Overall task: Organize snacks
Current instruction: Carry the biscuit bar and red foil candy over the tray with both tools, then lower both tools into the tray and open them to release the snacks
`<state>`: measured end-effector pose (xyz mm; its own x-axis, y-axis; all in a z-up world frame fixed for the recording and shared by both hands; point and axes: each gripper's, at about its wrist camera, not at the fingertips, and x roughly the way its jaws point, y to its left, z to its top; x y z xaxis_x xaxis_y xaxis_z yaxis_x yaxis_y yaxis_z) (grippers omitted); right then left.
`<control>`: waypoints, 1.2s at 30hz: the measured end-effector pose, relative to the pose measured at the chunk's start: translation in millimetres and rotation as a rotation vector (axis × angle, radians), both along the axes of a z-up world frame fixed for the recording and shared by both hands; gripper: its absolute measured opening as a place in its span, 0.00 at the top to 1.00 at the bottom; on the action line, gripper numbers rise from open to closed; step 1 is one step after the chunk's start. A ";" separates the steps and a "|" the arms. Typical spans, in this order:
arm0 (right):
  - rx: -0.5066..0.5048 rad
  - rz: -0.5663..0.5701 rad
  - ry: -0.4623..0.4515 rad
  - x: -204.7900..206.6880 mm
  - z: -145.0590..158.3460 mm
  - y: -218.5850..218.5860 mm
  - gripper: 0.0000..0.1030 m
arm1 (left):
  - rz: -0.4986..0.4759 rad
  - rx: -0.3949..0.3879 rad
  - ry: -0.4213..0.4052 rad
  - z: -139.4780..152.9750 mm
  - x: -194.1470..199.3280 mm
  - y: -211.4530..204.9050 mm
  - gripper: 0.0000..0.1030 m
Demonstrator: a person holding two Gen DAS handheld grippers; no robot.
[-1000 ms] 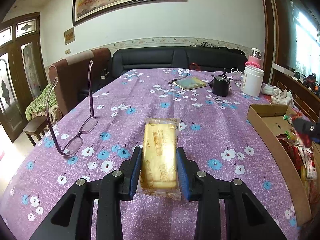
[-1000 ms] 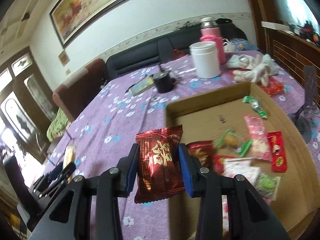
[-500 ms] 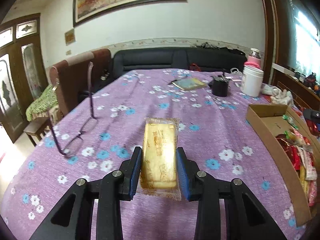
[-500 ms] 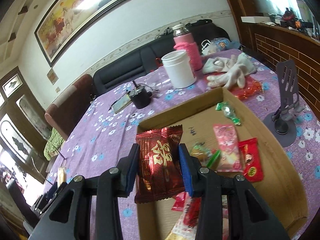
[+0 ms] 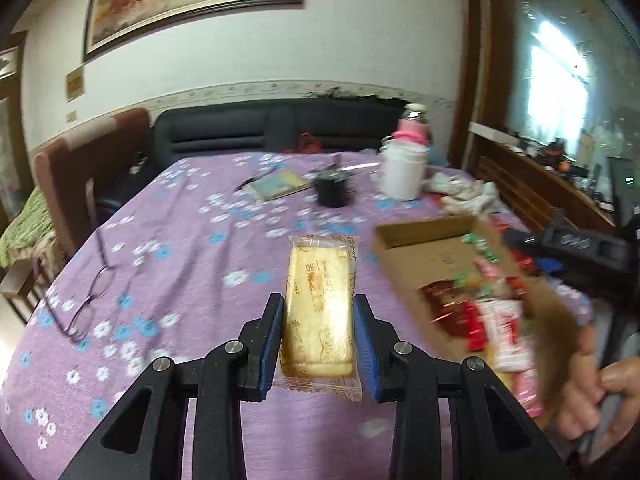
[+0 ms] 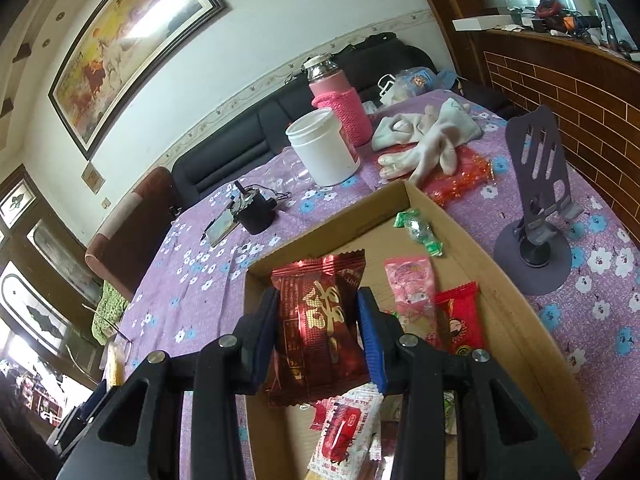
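The left wrist view is smeared by motion toward its right side, so the packets inside the cardboard box (image 5: 440, 248) blur into red, white and green streaks and cannot be told apart there. The near right corner of that box is cut off by the frame, and a bare hand (image 5: 592, 384) at the lower right edge hides part of its wall. In the right wrist view the box (image 6: 516, 312) runs out of the bottom of the picture, and the black arms of the tool cover the packets lying nearest the camera.

The left gripper (image 5: 318, 340) has its jaws closed on a yellow cake in a clear wrapper (image 5: 320, 308); the blue pads press its two long sides at the lower half, and the upper half sticks forward past the tips, above the purple flowered cloth of the bench (image 5: 180, 264), to the left of the box. Glasses (image 5: 86, 304) lie on the cloth at the left.

The right gripper (image 6: 318, 336) has its jaws closed on a dark red snack packet (image 6: 320, 328), gripped at its sides around mid-height, its crimped top edge rising above the tips. It hangs over the left inner part of the box, above a white and red packet (image 6: 344, 432). Further in lie a pink packet (image 6: 412, 284), a red packet (image 6: 460, 320) and a green candy (image 6: 420, 232).
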<state>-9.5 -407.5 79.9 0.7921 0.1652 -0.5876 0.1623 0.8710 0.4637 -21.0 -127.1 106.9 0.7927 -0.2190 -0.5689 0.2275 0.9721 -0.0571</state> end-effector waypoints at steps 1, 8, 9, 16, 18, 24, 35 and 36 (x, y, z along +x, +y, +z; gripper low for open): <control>0.001 -0.008 0.003 -0.3 0.3 -1.9 0.63 | -0.022 -0.002 -0.001 3.4 0.1 -8.9 0.65; 0.039 -0.050 0.063 -0.3 -6.3 -26.9 0.63 | -0.193 -0.036 0.025 9.1 -6.7 -91.1 0.65; 0.051 -0.060 0.071 -0.1 -8.4 -32.7 0.63 | -0.211 -0.036 0.034 6.4 -6.4 -101.4 0.65; 0.050 -0.080 0.120 0.7 -16.5 -46.3 0.63 | -0.245 -0.009 0.048 -22.5 -2.9 -137.4 0.65; 0.036 -0.072 0.136 3.9 -18.7 -44.5 0.63 | -0.244 0.008 0.050 -30.0 -2.0 -138.4 0.65; 0.026 -0.053 0.195 12.0 -31.5 -37.9 0.63 | -0.269 0.044 0.065 -46.1 0.2 -141.2 0.66; 0.015 -0.041 0.213 14.5 -35.1 -30.8 0.63 | -0.263 0.095 0.005 -47.0 -9.1 -142.3 0.65; 0.015 -0.043 0.214 14.1 -35.0 -31.0 0.63 | -0.264 0.099 0.001 -47.1 -10.4 -142.4 0.65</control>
